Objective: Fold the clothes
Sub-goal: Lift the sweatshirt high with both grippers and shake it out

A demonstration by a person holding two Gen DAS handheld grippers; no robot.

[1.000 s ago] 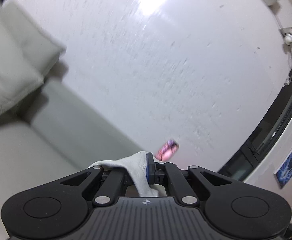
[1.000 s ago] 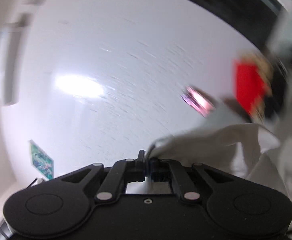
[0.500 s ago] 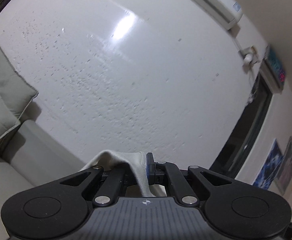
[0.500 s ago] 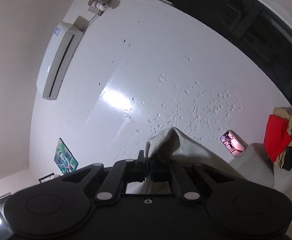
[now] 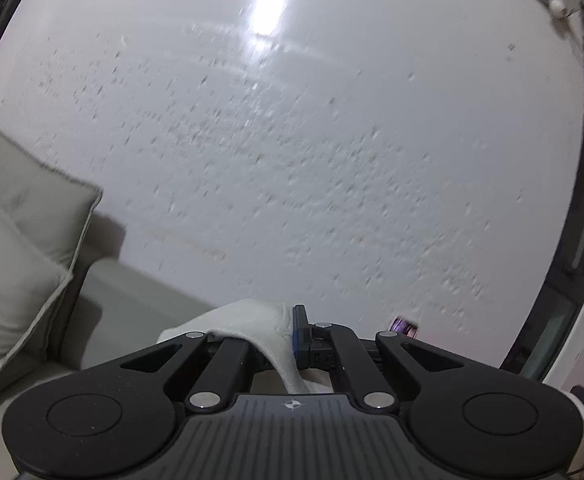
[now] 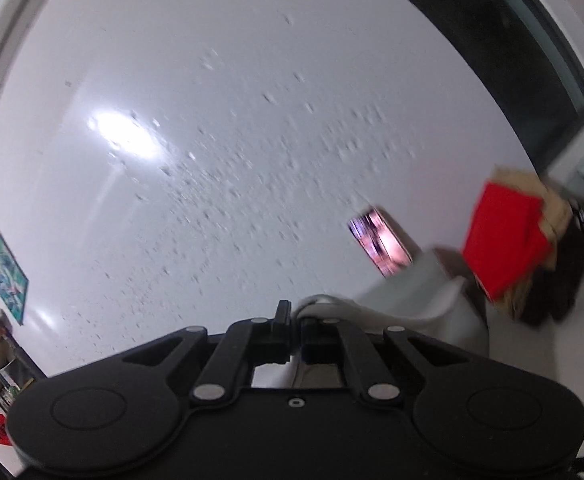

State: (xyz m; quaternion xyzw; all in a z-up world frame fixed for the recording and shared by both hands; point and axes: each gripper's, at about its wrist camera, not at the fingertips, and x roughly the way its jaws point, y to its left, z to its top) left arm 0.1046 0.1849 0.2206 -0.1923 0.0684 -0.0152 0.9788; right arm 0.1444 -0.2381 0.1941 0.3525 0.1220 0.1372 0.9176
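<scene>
A pale cream garment [image 5: 251, 322] is held up in the air by both grippers, both cameras pointing at a white wall. My left gripper [image 5: 292, 336] is shut on one bunched edge of it, the cloth draping left over the finger and down under the jaws. In the right wrist view my right gripper [image 6: 294, 320] is shut on another edge of the same garment [image 6: 412, 300], which trails off to the right. Most of the garment hangs below and is hidden.
A grey sofa with a back cushion [image 5: 23, 248] lies lower left of the left gripper. A pile of folded clothes, red on top [image 6: 508, 240], sits at the right. A lit phone [image 6: 380, 244] leans by the wall. A dark window [image 5: 580, 240] runs along the right.
Both grippers have tipped back down from their raised pose, still shut on the garment. The air conditioner has left both views; the sofa, phone and red clothes pile have come back in.
</scene>
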